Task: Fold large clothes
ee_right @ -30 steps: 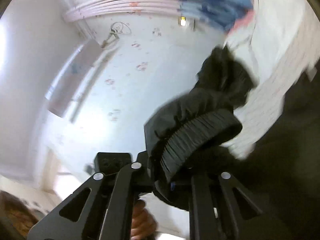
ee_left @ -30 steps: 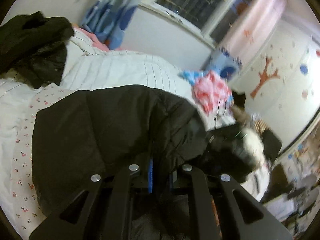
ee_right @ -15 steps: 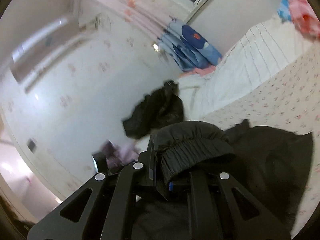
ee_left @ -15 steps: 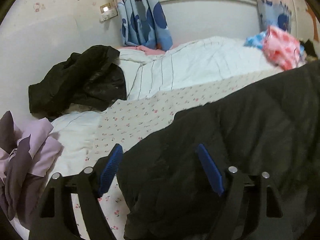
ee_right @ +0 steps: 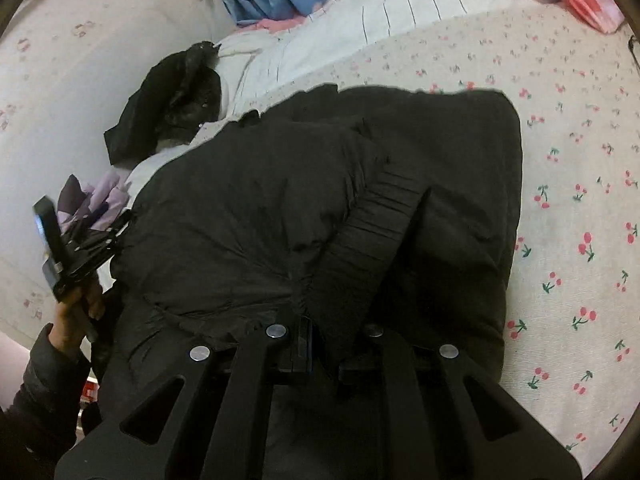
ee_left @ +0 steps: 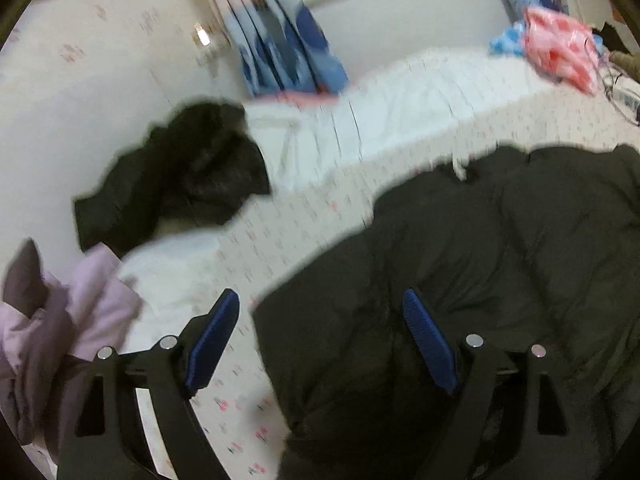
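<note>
Left wrist view showed the left gripper [ee_left: 320, 336] angled down over the bed, its blue-padded fingers [ee_left: 428, 344] spread wide and holding nothing, one over the cherry-print sheet [ee_left: 288, 216] and one over the black padded jacket [ee_left: 480, 248]. From the right wrist view, the right gripper [ee_right: 316, 344] was low over the jacket [ee_right: 280, 200], which lay bunched on the sheet [ee_right: 576, 184]; its jaws were clamped on the fabric beside the ribbed cuff [ee_right: 372, 232]. The person's left hand [ee_right: 78, 308] gripped the other tool's handle at the left edge, sleeve at the wrist.
</note>
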Motion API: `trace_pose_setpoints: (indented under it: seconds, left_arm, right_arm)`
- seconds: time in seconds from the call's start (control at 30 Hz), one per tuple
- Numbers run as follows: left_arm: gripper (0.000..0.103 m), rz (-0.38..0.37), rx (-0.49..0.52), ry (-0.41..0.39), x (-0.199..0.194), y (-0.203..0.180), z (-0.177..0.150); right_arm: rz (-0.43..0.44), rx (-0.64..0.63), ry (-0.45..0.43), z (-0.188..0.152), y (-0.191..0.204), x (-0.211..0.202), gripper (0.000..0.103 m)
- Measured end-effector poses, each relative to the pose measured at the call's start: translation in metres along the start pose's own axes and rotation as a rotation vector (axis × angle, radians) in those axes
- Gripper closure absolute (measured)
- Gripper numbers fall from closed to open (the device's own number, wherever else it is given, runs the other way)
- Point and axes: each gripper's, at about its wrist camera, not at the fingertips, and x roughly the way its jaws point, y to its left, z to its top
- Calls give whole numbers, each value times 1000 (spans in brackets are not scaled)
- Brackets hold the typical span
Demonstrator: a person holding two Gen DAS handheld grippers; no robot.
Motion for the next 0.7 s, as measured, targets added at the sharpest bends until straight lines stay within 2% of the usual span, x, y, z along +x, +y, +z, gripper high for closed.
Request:
trace_pose_setpoints:
  seconds: [0.07,0.13,0.17,0.23,0.27,0.3,0.33,0.37,0.43,0.5,0.57,0.6,0.67,0.7]
  left_arm:
    - [20,2,4,-77,-14,-1,-1]
    - [12,1,6,-118,-19,-3,-3]
    - [11,-6,12,-97,-14,-5,-6]
    - [11,-55,29,16,9,-12,-12]
    - [11,-104,42,118,28,-18,-21]
    - [11,-113,36,136,34,-20,-27]
    - [11,-116,27,136,36,-20,-30]
    - [11,-120,10,127,36,-18,-32]
    - [11,-119,-23,104,30,-12,-32]
    - [11,-99,-36,65,22,-10,-29]
    - [11,-67,-28,20,12,-10,-25]
    - [11,-42,-21,-12,6,-10,-23]
    - [11,-24,-22,-53,0,-10,-18]
    - [11,-23,-29,-64,-3,-9,-17]
  right_arm:
    - [-28,-31,-20,-2,10,-7,95]
    - [-51,-19,-20,-11,6,-7,95]
    - [-62,-3,-13,-12,3,-3,92]
    - [-65,48,24,-18,-10,4,85]
    - [-38,76,37,-18,-16,4,80]
    - [-19,103,28,-20,-20,-1,74]
    - [-26,125,18,-20,-22,-9,63]
    - [-51,151,-6,-22,-25,-21,54]
    - [-123,191,-60,-23,-27,-42,44]
    - [-272,203,-155,-19,-17,-65,42]
    - [-269,108,-298,-9,19,-81,41]
    - [-267,64,-332,-4,35,-80,41]
    - [-286,-35,-367,5,70,-68,32]
    - [-304,-82,-337,10,87,-50,31]
